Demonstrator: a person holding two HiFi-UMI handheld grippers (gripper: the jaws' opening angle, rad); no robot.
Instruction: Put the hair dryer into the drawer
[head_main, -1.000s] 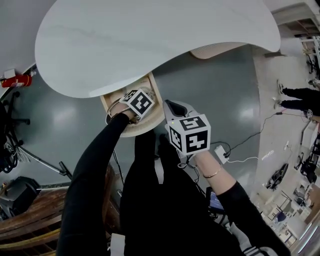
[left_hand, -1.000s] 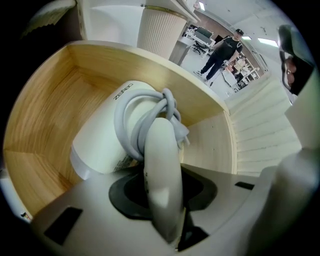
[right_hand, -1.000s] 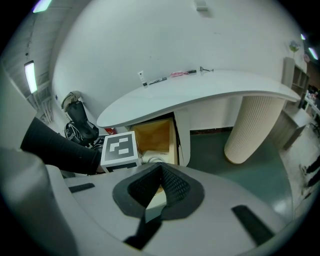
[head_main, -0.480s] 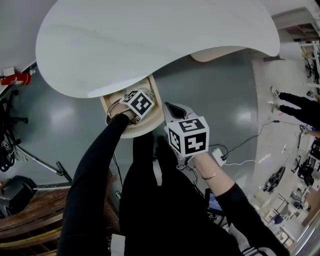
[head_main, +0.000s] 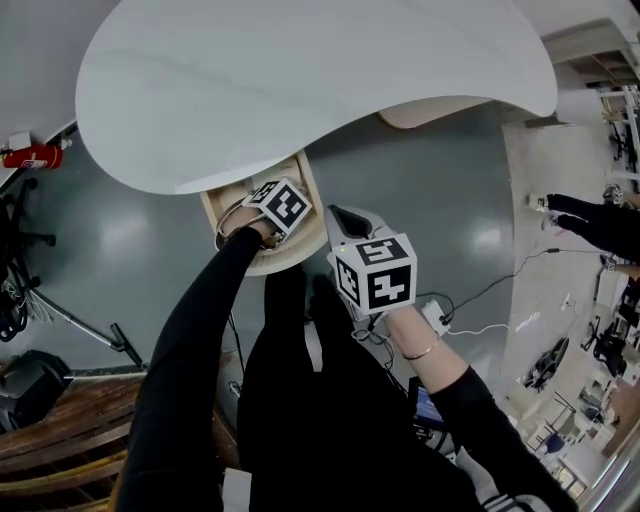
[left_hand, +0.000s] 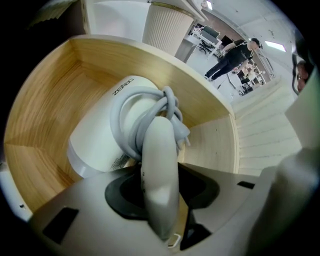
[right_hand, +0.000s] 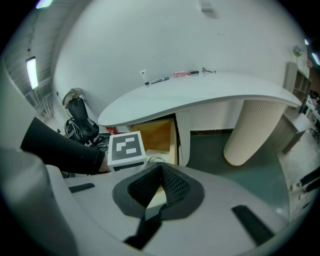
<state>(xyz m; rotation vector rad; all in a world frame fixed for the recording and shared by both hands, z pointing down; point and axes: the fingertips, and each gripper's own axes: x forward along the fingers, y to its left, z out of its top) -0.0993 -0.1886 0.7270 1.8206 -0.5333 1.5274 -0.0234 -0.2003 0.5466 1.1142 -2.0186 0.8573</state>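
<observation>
A white hair dryer (left_hand: 107, 142) lies in the open wooden drawer (left_hand: 55, 95), its grey cord (left_hand: 152, 112) wound round the top of its handle (left_hand: 159, 165). My left gripper (left_hand: 160, 205) points down into the drawer. Its jaws have just been opening and the handle still stands between them with gaps beside it. In the head view the left gripper's marker cube (head_main: 282, 205) covers the drawer (head_main: 305, 245) under the white desk top (head_main: 300, 80). My right gripper (head_main: 345, 218) hangs beside the drawer, shut and empty (right_hand: 161, 167).
The desk top (right_hand: 200, 95) overhangs the drawer's back half. A ribbed cream pedestal (right_hand: 250, 130) stands at the right on the grey floor. Cables and a white power adapter (head_main: 438, 312) lie on the floor. A person (head_main: 590, 215) walks far right.
Both hands stay where they were. The distant person at the right edge has walked further along the floor.
</observation>
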